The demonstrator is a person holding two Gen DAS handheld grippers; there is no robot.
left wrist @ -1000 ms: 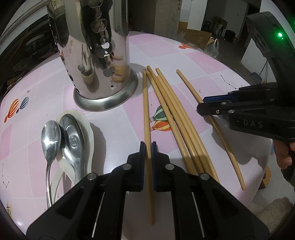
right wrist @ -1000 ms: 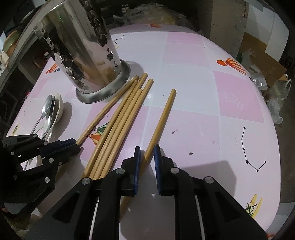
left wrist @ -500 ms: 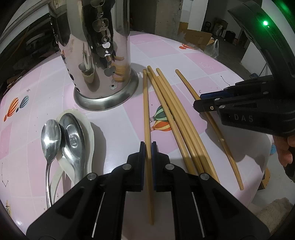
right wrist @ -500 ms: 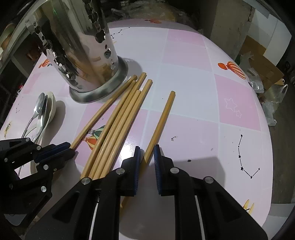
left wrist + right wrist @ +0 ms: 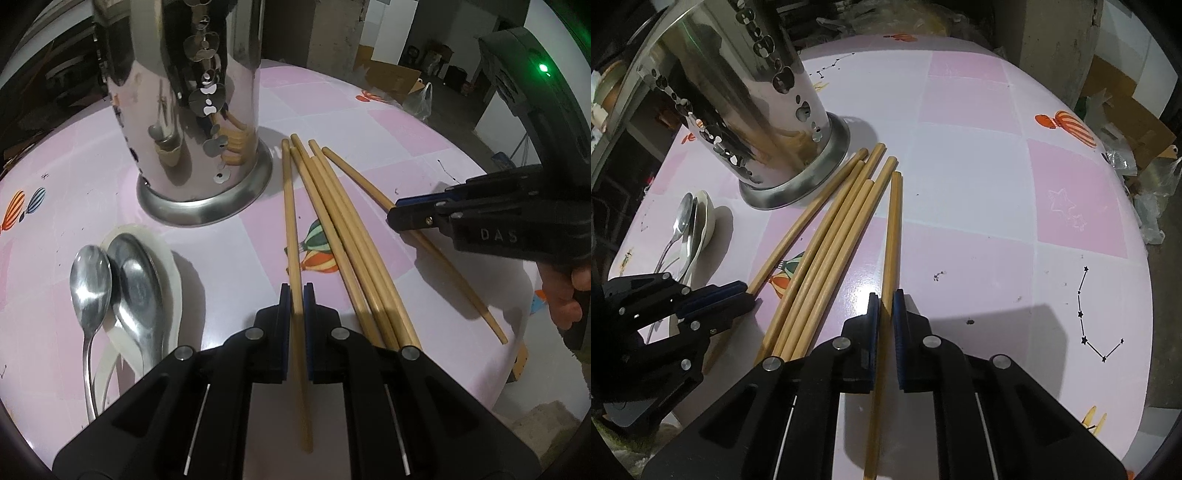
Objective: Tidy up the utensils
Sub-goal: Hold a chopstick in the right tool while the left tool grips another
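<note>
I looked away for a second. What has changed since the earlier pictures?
The right gripper closed its jaws on the outermost chopstick, which swung slightly toward the bundle. The left gripper stays clamped on its chopstick; holder and spoons unmoved.

Round table (image 5: 979, 192) with a pink-and-white checked cover. Sitting on it: a shiny perforated steel utensil holder (image 5: 192, 110), six loose bamboo chopsticks (image 5: 827, 254), plus two metal spoons (image 5: 110, 288) on a white ceramic spoon (image 5: 171, 280).
</note>
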